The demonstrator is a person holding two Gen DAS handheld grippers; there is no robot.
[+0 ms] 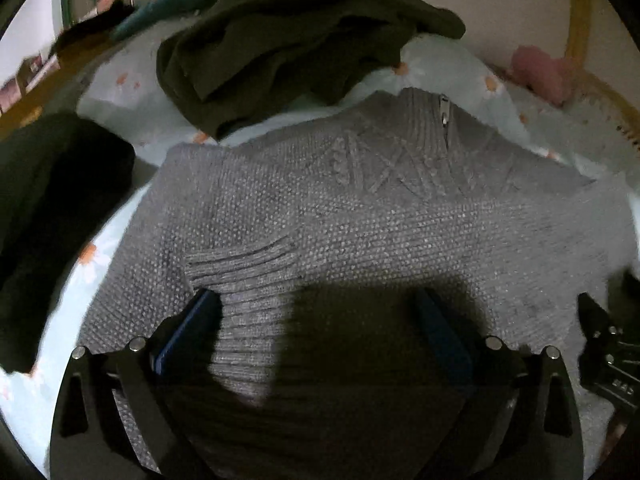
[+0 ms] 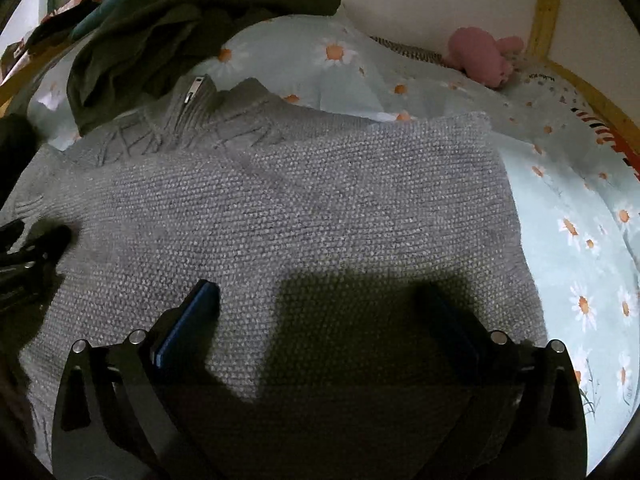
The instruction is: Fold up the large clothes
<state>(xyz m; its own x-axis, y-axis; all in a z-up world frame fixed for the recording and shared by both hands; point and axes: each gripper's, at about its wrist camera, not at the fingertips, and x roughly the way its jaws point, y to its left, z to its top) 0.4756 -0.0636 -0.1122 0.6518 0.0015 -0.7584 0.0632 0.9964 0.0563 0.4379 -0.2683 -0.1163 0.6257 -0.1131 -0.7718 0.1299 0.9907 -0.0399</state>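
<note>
A: Grippers?
B: Left gripper (image 1: pixel 318 304) and right gripper (image 2: pixel 320 300) both spread wide, nothing between the pads, above the grey knit sweater (image 2: pixel 280 208).
A: Sweater where?
B: Flat on the daisy-print bedsheet (image 2: pixel 580 240), zip collar (image 1: pixel 434 114) away from the camera, ribbed cuff (image 1: pixel 244 280) folded onto the body.
A: Hidden bits?
B: Near hem lost in the grippers' shadow. Dark green garment (image 1: pixel 280 40) heaped beyond the collar; black cloth (image 1: pixel 52 200) left of the sweater, cut off.
A: Room?
B: Pink plush toy (image 2: pixel 480 56) by a wooden bed frame (image 2: pixel 548 4), pale wall behind.
</note>
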